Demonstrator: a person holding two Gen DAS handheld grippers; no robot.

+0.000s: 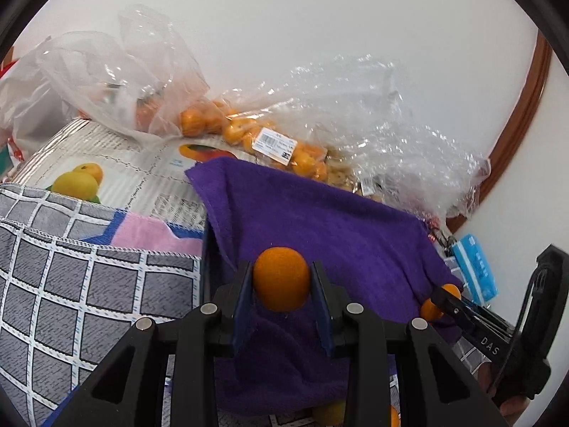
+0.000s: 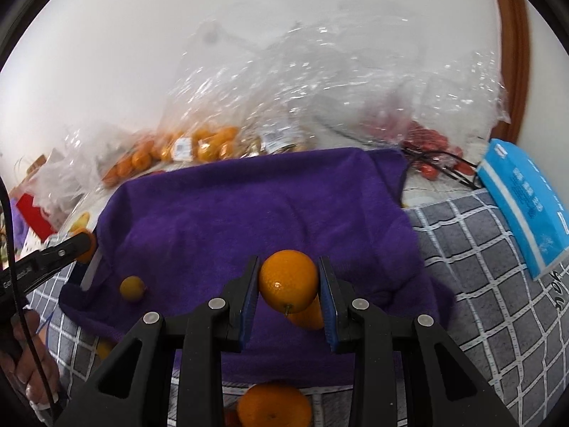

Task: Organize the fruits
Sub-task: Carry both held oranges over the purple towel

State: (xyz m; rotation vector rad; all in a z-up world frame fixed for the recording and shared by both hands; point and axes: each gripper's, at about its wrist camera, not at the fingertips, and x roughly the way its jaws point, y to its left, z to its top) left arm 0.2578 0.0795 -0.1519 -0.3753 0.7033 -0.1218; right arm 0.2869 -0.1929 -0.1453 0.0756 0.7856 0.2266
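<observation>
Purple towel (image 2: 256, 206) spread over grey checked cloth (image 2: 498, 284). Left gripper (image 1: 281, 279) pinching orange (image 1: 281, 277) above towel. Right gripper (image 2: 288, 284) pinching second orange (image 2: 288, 279) over towel. Bagged tangerines (image 1: 242, 131) behind towel.

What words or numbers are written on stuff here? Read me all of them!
"DAS": white letters on the black right gripper body.
White label with barcode on the bag of oranges: print too small to read.
Blue packet: white print, too blurred to read.
Printed sheet with fruit pictures: text too small to read.
Grey checked cloth: dark letters at the right edge, cut off, unreadable.
</observation>
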